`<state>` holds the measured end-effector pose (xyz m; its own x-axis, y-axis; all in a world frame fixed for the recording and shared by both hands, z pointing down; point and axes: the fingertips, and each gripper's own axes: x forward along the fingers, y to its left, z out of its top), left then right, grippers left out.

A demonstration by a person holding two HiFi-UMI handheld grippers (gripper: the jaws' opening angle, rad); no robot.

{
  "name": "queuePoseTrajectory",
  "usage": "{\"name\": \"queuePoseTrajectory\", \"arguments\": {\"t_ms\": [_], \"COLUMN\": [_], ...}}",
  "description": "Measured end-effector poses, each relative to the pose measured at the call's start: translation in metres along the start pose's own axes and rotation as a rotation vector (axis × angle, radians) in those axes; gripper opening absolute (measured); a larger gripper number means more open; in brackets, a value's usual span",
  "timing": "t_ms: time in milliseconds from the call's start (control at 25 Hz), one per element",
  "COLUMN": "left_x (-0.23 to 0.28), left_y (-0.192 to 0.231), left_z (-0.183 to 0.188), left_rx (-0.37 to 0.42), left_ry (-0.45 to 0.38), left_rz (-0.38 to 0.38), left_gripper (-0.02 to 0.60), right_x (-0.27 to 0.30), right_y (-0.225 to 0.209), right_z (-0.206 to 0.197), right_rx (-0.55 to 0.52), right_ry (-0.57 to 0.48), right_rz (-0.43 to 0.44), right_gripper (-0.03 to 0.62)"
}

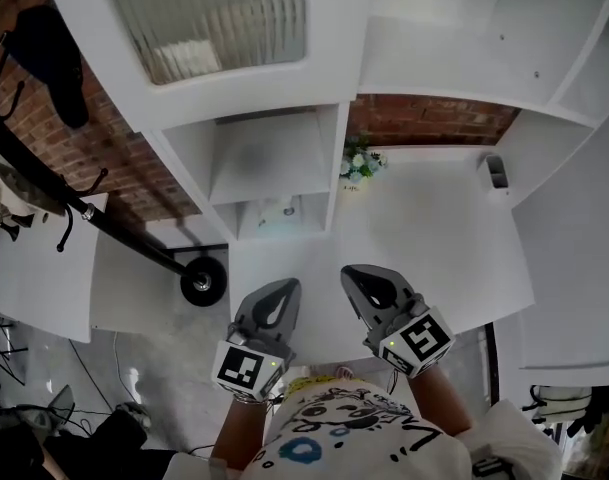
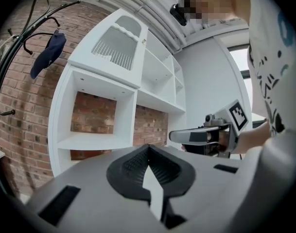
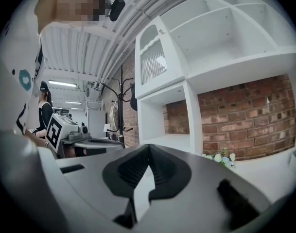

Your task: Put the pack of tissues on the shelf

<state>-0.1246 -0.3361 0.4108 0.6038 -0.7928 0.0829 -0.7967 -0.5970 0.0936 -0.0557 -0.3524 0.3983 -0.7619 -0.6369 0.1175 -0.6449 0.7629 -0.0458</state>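
A pale bluish-white packet (image 1: 281, 211), apparently the pack of tissues, lies in the low open compartment of the white shelf unit (image 1: 274, 158). Both grippers hover close to my body, well short of the shelf and touching nothing. My left gripper (image 1: 280, 290) has its jaws pressed together with nothing between them, and so does my right gripper (image 1: 360, 277). In the left gripper view the closed tips (image 2: 148, 147) face the shelf, with the right gripper (image 2: 206, 136) beside them. In the right gripper view the closed tips (image 3: 148, 147) point at the shelf, the left gripper (image 3: 75, 135) at the left.
A small bunch of flowers (image 1: 359, 163) and a small grey holder (image 1: 494, 171) stand on the white counter (image 1: 434, 238) against the brick wall. A black coat rack (image 1: 104, 223) with a dark cap (image 1: 54, 63) stands left. A person (image 3: 43, 113) stands far back.
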Motion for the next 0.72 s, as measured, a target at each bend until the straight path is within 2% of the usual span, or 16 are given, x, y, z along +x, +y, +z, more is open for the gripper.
{"name": "queuePoseTrajectory", "arguments": {"t_ms": [360,720], "left_x": [-0.007,-0.010], "left_y": [-0.021,-0.030], "left_z": [0.007,0.019], "left_rx": [-0.002,0.018], "left_ry": [-0.017,-0.046], "left_rz": [-0.033,-0.032], "left_gripper": [0.015,0.015], "right_x": [-0.014,-0.019], "right_y": [0.009,0.018], "right_z": [0.008,0.019], "right_rx": [-0.049,-0.038], "right_ry": [0.004,-0.025], "right_rz": [-0.001,0.016], "right_gripper": [0.025,0.025]}}
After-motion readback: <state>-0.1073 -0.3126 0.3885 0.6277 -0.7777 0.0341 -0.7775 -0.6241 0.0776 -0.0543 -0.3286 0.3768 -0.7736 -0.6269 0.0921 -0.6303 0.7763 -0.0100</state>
